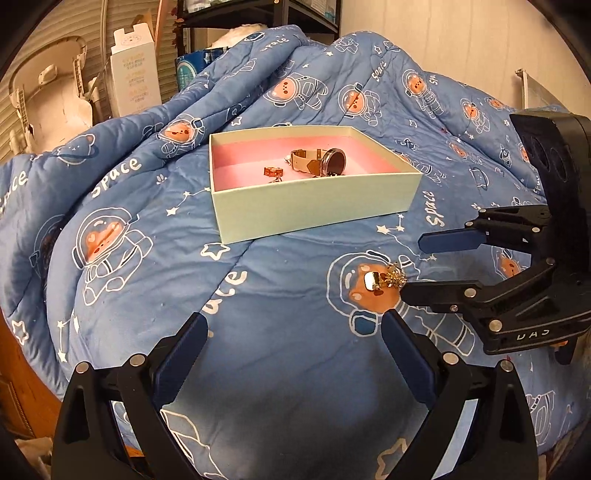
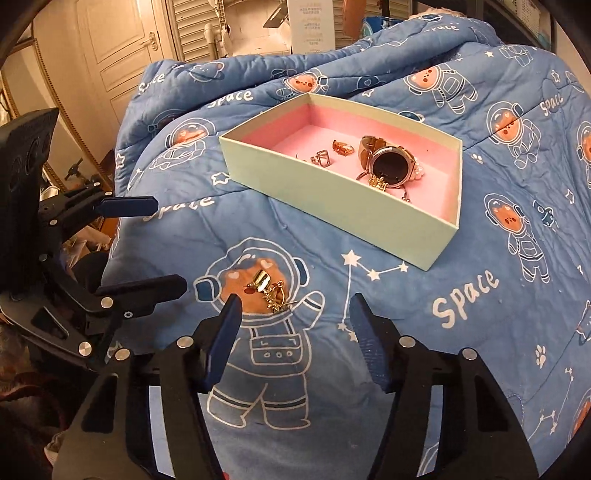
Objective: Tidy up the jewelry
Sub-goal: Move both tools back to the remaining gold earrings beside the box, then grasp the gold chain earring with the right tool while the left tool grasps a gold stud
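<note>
A pale green box (image 1: 314, 206) with a pink lining sits on the blue space-print quilt; it also shows in the right wrist view (image 2: 332, 199). Inside lie a watch (image 1: 325, 162) (image 2: 388, 166), rings (image 2: 332, 151) and a small gold piece (image 2: 376, 182). A gold earring (image 1: 384, 278) (image 2: 267, 290) lies on the quilt in front of the box. My left gripper (image 1: 295, 332) is open and empty, just short of the earring. My right gripper (image 2: 293, 314) is open and empty, with the earring just beyond its left finger. It shows at the right of the left wrist view (image 1: 413, 267).
The quilt (image 1: 184, 258) bulges in folds behind the box. White cartons (image 1: 135, 77) and shelving (image 1: 258, 18) stand behind the bed. A white door (image 2: 118, 48) and a gold-framed mirror edge (image 2: 44, 74) are at the left in the right wrist view.
</note>
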{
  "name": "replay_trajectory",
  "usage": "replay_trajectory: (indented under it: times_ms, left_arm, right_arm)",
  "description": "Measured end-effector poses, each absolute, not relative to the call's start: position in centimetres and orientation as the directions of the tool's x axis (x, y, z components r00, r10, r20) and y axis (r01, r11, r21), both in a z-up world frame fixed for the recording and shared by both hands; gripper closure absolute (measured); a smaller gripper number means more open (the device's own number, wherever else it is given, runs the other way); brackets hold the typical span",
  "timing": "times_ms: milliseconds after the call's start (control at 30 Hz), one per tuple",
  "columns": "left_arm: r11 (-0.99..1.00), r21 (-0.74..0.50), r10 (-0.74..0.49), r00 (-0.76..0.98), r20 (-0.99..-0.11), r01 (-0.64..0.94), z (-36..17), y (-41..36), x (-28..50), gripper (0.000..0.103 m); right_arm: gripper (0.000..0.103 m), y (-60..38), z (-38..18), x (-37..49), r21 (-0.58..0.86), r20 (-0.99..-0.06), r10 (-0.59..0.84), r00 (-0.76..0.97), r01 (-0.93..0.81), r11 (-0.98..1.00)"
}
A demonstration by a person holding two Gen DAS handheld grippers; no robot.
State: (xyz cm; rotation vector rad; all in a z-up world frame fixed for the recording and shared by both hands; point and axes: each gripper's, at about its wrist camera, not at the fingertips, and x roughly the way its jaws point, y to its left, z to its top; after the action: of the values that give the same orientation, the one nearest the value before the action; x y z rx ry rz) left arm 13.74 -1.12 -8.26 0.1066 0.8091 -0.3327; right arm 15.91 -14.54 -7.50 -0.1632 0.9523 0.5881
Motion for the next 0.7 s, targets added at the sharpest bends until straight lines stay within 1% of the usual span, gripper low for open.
replay_trajectory:
  times_ms: [67,167,233,300,367,467,600,667,700]
  left_arm:
    - [0.939,-0.029,-0.257,0.641,-0.723,0.343,-8.3,-1.4,13.6,0.011]
    - [0.936,-0.025,-0.259,0.639,-0.724,0.35,-8.3,-1.7,13.6,0.012]
    - [0.936,-0.03,-0.262,0.637,-0.725,0.351,-8.4,-1.8,13.7,0.015]
    - [0.934,-0.038,-0.27,0.632,-0.726,0.355,-8.4,-1.9,13.8,0.019]
    - [0.931,-0.042,-0.276,0.626,-0.73,0.361,-8.5,-2.1,13.8,0.023]
    - [0.929,-0.043,-0.279,0.62,-0.733,0.367,-8.7,-2.3,13.9,0.027]
    - [0.923,-0.05,-0.292,0.609,-0.737,0.382,-8.7,-2.6,13.9,0.033]
    - [0.921,-0.054,-0.297,0.605,-0.739,0.386,-8.8,-2.8,13.9,0.035]
    - [0.919,-0.058,-0.302,0.602,-0.739,0.389,-8.8,-3.0,14.0,0.037]
  right_arm:
    - [0.053,-14.3,-7.8,16.0,0.128,-0.81,0.404,0.425,-0.544,0.829]
    - [0.059,-14.1,-8.2,16.0,0.132,-0.814,0.404,0.417,-0.544,0.828]
    - [0.06,-14.0,-8.4,16.0,0.13,-0.817,0.402,0.414,-0.546,0.828]
    - [0.067,-13.8,-8.5,16.1,0.128,-0.818,0.401,0.412,-0.549,0.826]
    - [0.069,-13.7,-8.7,16.2,0.131,-0.818,0.403,0.411,-0.549,0.826]
    - [0.079,-13.7,-8.7,16.4,0.14,-0.818,0.406,0.408,-0.542,0.828]
    - [0.084,-13.8,-8.7,16.7,0.156,-0.817,0.413,0.404,-0.533,0.831]
    - [0.084,-13.9,-8.7,16.7,0.162,-0.815,0.416,0.403,-0.53,0.832]
    - [0.085,-13.9,-8.7,16.7,0.165,-0.814,0.418,0.404,-0.528,0.833]
